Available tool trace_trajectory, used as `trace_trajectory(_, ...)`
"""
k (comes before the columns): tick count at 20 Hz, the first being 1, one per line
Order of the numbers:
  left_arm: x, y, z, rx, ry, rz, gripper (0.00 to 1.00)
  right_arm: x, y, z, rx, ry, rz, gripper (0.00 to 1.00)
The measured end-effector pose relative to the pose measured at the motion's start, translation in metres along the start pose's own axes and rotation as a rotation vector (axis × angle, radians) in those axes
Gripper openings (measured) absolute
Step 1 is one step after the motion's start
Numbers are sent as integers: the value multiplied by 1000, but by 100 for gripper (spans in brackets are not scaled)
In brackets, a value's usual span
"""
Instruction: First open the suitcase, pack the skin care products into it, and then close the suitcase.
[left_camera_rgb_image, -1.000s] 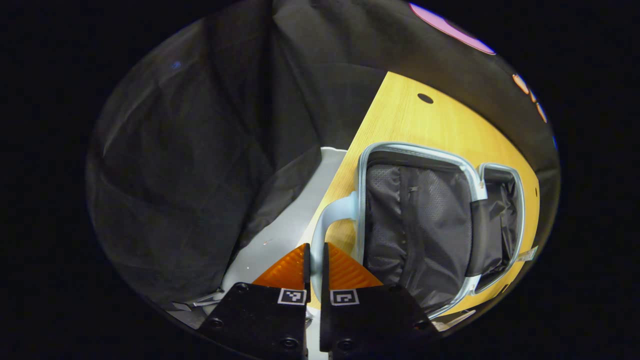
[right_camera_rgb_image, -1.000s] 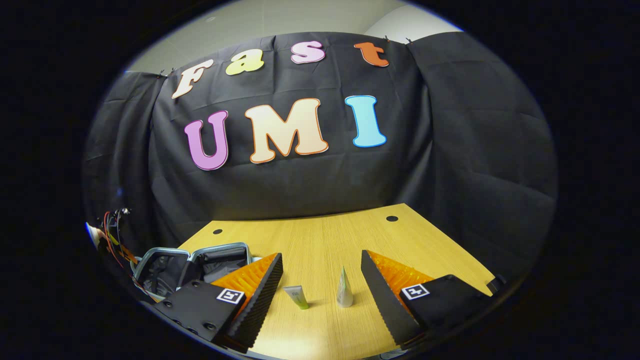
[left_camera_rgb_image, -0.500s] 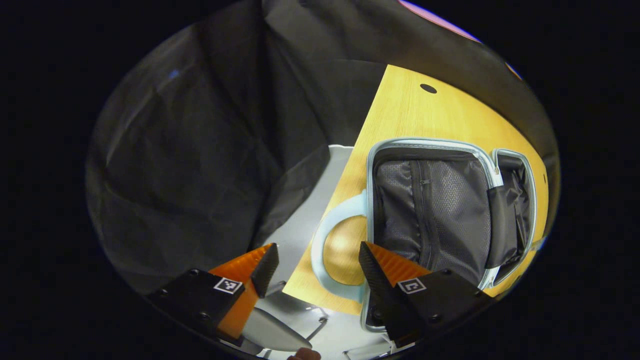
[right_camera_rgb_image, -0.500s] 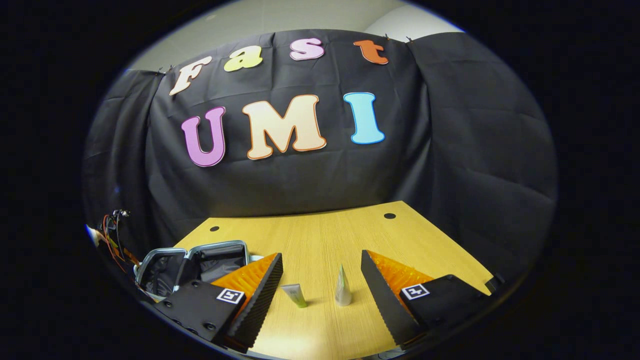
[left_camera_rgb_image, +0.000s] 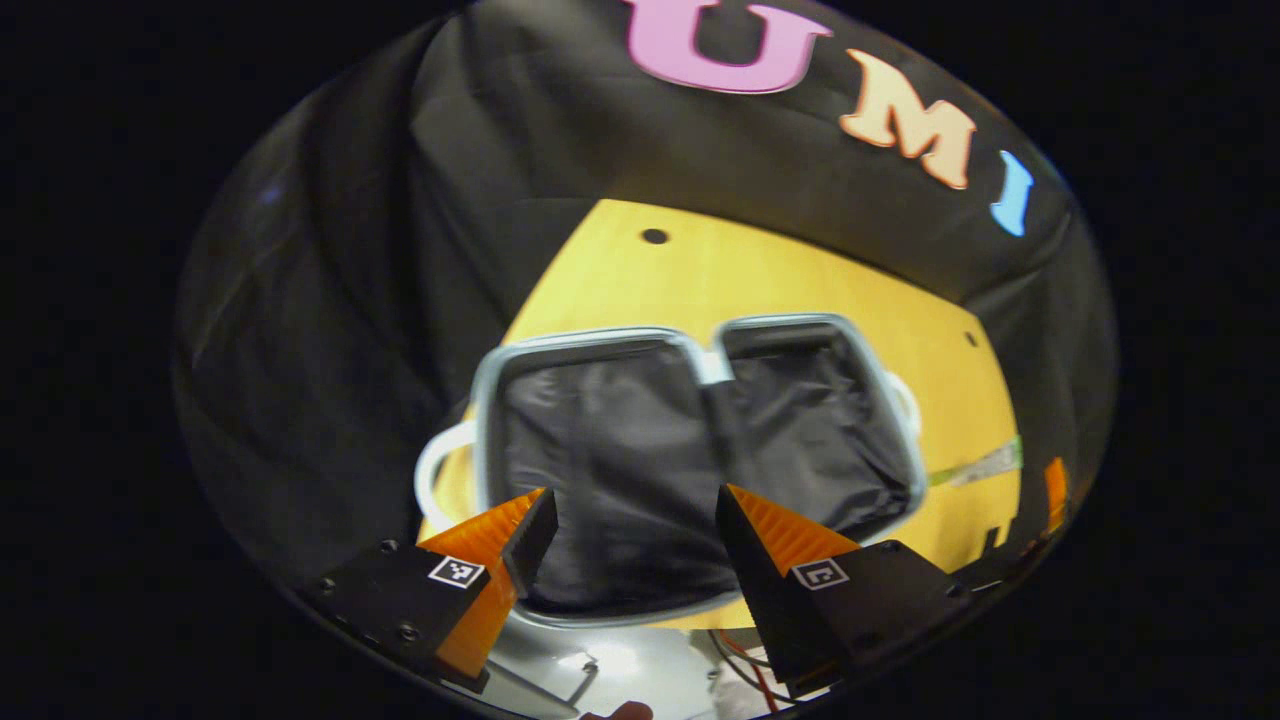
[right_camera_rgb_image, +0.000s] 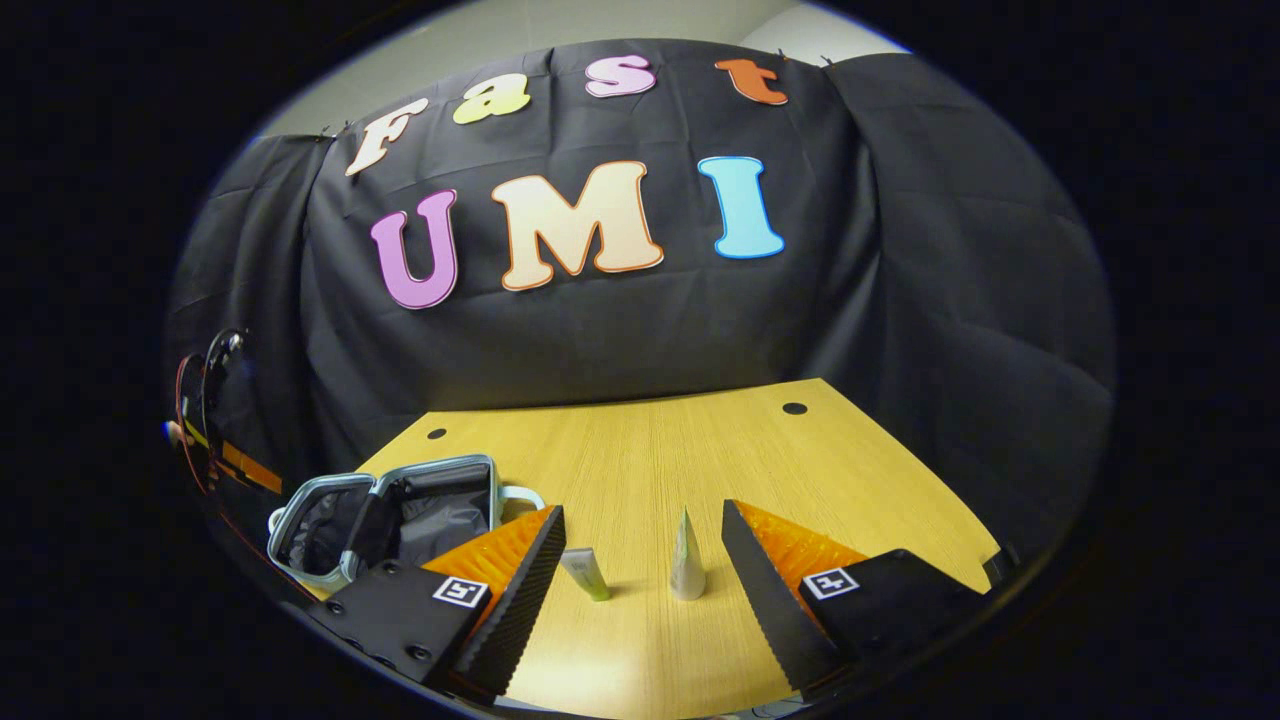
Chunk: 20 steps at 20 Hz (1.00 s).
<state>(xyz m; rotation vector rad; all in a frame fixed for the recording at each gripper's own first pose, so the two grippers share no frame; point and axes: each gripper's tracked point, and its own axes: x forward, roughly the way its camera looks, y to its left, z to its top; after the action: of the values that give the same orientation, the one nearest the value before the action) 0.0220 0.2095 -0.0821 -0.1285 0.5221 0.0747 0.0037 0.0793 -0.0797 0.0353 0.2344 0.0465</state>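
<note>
The small pale-blue suitcase (left_camera_rgb_image: 600, 345) lies open flat on the wooden table (left_camera_rgb_image: 760, 280), both dark-lined halves facing up, a handle loop at each end. My left gripper (left_camera_rgb_image: 635, 520) hangs open above its near half, holding nothing. In the right gripper view the suitcase (right_camera_rgb_image: 385, 505) sits at the table's left, and two skin care tubes stand ahead of my open right gripper (right_camera_rgb_image: 645, 545): a green-tipped tube (right_camera_rgb_image: 587, 577) leaning near the left finger and a white tube (right_camera_rgb_image: 686, 570) upright between the fingers, a short way beyond them. The green tube (left_camera_rgb_image: 975, 467) also lies right of the suitcase in the left gripper view.
Black cloth walls close the table at the back and sides. Two cable holes (right_camera_rgb_image: 795, 408) mark the table's far edge. Pale floor (left_camera_rgb_image: 620, 660) lies below the table's near edge in the left gripper view. Wires of the left gripper (right_camera_rgb_image: 205, 400) hang at the far left.
My left gripper let go of the suitcase handle, opened, then swung round above the open case. The right gripper barely moved, drifting slightly towards the tubes.
</note>
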Motion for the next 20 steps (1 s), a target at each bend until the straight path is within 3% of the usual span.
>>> trace_trajectory(6,-16,-163,-26,57,-45,-260,95,25,-23,-23,-50,107,125,98)
trace_trajectory(8,-9,-200,-40,79,-54,-304,96,33,-31,-29,-72,141,180,94)
trace_trajectory(10,0,-238,-54,110,-71,-339,96,43,-39,-37,-86,175,232,98)
trace_trajectory(13,23,-291,-77,130,-66,-365,95,55,-46,-56,-94,246,313,94)
trace_trajectory(15,47,-310,-90,115,-61,-337,96,59,-47,-70,-107,288,369,98)
trace_trajectory(16,59,-316,-95,98,-60,-313,96,58,-48,-77,-123,307,396,94)
trace_trajectory(18,78,-325,-93,58,-126,-269,96,64,-51,-89,-161,330,435,98)
trace_trajectory(20,93,-337,-99,16,-158,-277,95,72,-49,-102,-195,348,474,98)
